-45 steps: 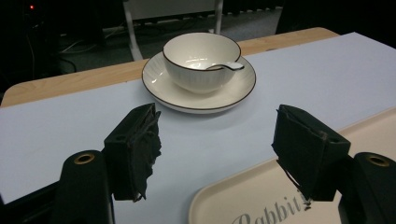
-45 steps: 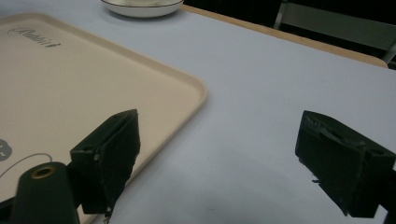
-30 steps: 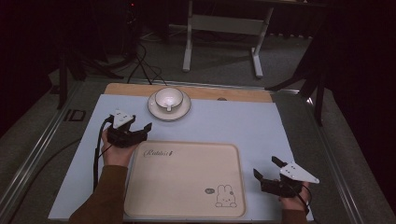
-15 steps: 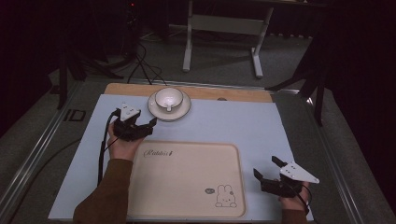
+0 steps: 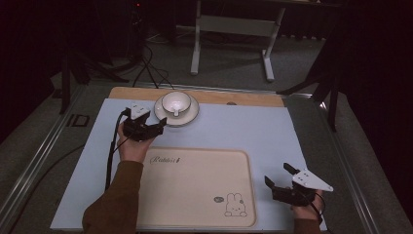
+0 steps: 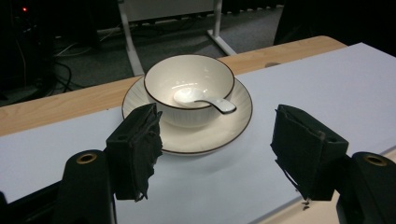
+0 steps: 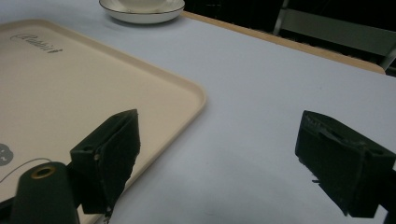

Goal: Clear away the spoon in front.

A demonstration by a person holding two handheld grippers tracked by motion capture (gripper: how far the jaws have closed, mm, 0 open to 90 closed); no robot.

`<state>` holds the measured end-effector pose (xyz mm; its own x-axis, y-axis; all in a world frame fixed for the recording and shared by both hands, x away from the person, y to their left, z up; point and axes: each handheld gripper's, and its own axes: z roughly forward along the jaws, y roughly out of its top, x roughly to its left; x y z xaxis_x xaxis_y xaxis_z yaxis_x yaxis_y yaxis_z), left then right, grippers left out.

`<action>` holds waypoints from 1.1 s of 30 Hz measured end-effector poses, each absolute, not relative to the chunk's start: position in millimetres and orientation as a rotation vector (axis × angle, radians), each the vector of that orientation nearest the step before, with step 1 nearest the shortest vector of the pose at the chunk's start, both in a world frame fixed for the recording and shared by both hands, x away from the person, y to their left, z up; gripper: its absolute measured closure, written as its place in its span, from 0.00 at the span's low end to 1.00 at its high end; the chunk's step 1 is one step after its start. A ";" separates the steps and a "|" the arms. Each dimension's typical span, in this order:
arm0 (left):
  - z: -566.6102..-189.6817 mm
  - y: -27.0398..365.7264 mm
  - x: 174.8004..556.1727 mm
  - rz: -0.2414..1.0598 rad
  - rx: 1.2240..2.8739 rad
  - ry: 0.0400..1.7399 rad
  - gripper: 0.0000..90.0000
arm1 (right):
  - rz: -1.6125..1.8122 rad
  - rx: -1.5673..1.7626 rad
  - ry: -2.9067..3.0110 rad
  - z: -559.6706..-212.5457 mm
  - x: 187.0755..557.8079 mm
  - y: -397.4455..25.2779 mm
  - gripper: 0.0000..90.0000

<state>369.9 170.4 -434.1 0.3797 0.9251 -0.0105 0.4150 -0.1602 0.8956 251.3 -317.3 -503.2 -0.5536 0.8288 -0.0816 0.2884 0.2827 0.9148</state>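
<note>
On the blue tabletop [image 5: 234, 131], the left gripper [image 6: 219, 149] has advanced, jaws spread, so the plate [image 6: 205, 135] under the bowl [image 6: 189, 88] sits just ahead, between them; right gripper [image 5: 282, 183] idles spread.

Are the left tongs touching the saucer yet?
Apart. In the left gripper view the left tongs stand open with bare blue mat between their jaws and the saucer; the bowl sits on it untouched.

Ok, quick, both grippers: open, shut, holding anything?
Left gripper: open, empty, aimed at the bowl on its saucer.
Right gripper: open, empty, beside the tray.
</note>
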 end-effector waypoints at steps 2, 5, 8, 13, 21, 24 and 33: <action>-431.8 171.1 373.8 0.726 1.752 1.184 0.36 | 1.249 1.000 1.993 -503.2 251.5 -317.5 0.15; -425.5 172.8 380.2 0.735 1.751 1.193 0.36 | 1.247 1.000 1.994 -503.3 251.5 -317.5 0.15; -419.8 173.8 385.9 0.740 1.743 1.199 0.36 | 1.247 1.000 1.995 -503.3 251.6 -317.3 0.15; -416.9 171.4 396.9 0.743 1.742 1.208 0.36 | 1.247 0.998 1.995 -503.3 251.7 -317.4 0.15; -425.2 159.3 417.1 0.720 1.766 1.222 0.36 | 1.246 1.000 1.994 -503.4 252.4 -317.9 0.15; -432.1 152.1 424.8 0.703 1.786 1.230 0.37 | 1.246 1.000 1.995 -503.2 252.2 -317.9 0.15; -456.2 132.8 445.4 0.678 1.818 1.278 0.41 | 1.248 1.003 1.991 -503.4 252.9 -320.3 0.15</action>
<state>445.4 132.8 -456.2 0.3471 0.9377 -0.0169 0.5119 -0.1743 0.8412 252.9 -320.3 -503.4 -0.5504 0.8311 -0.0796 0.2904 0.2800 0.9150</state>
